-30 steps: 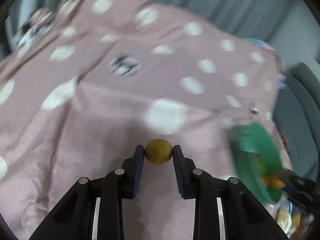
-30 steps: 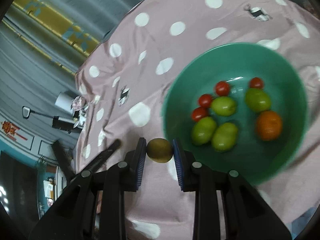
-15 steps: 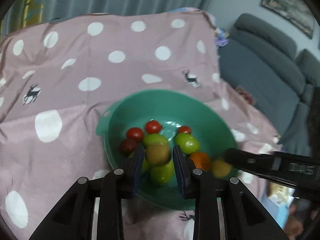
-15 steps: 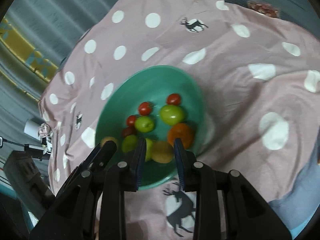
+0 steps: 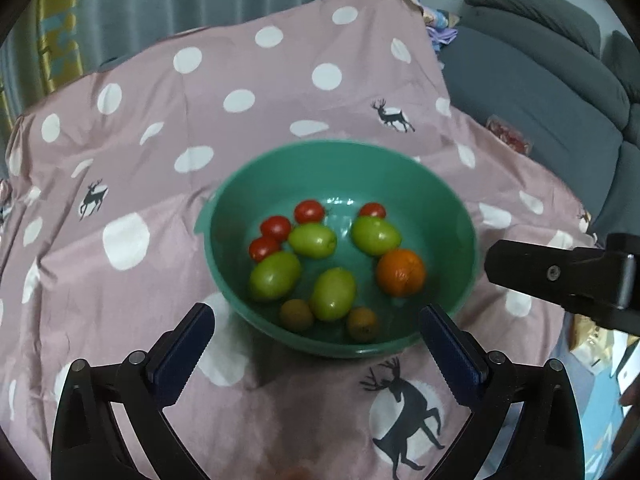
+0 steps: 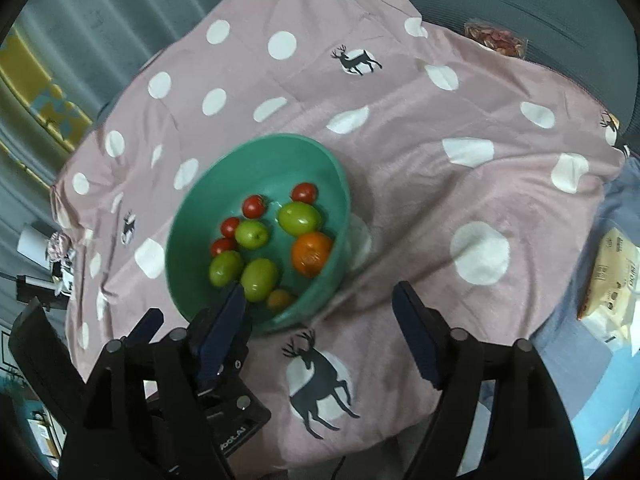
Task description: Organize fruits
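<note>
left wrist view: the left gripper (image 5: 318, 334) angles steeply down, its jaws opening with nothing between them, just over the near rim of the green bowl (image 5: 460, 216) on the dotted pink cloth (image 5: 140, 160). two brown kiwis (image 5: 296, 315) lie nearest, then oval green fruits (image 5: 334, 294) with long axes slanting, an orange (image 5: 401, 272), cherry tomatoes (image 5: 309, 211) farthest. the right gripper (image 6: 320, 320) is also opening, empty.

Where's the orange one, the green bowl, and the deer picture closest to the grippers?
orange (image 5: 400, 272), left wrist view, middle of its skin.
green bowl (image 5: 236, 184), left wrist view, bare far-left inner wall.
deer print (image 6: 320, 376), right wrist view, the deer's body.
</note>
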A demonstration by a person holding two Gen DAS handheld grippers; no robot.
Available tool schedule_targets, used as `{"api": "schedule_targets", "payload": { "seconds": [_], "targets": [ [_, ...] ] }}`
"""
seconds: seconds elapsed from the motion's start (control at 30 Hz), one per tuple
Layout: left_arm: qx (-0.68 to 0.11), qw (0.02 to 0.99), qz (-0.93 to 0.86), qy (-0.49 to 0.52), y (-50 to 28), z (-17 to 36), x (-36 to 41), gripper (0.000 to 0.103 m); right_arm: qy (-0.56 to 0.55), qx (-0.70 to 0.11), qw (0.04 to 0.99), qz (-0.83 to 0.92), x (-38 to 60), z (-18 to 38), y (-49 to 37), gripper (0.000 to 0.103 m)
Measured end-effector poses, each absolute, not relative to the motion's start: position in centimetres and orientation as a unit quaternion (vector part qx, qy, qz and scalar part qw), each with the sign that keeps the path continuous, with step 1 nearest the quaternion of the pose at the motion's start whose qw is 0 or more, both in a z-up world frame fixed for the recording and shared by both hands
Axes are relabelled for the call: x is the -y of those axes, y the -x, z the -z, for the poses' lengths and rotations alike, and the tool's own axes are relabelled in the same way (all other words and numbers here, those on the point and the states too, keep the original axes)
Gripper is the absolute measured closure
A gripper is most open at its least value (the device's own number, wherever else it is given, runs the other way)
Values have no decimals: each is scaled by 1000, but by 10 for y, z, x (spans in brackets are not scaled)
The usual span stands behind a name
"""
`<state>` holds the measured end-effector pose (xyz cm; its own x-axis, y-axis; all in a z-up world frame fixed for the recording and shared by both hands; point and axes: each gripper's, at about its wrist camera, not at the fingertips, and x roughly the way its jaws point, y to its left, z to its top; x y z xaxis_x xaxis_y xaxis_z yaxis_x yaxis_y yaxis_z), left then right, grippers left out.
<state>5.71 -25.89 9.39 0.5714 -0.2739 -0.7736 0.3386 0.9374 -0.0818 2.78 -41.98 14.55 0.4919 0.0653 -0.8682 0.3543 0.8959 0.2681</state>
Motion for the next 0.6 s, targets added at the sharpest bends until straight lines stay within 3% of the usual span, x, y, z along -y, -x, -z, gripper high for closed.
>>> {"api": "schedule_targets", "payload": {
  "seconds": [0.4,0.6],
  "targets": [
    [-458,870,185,-15,-59,-88,253,1,-237,-515,817,105,429,-134,-30,26],
    [-430,886,174,-21,-54,-94,250,1,-237,-525,811,108,429,-129,-32,26]
  ]
}}
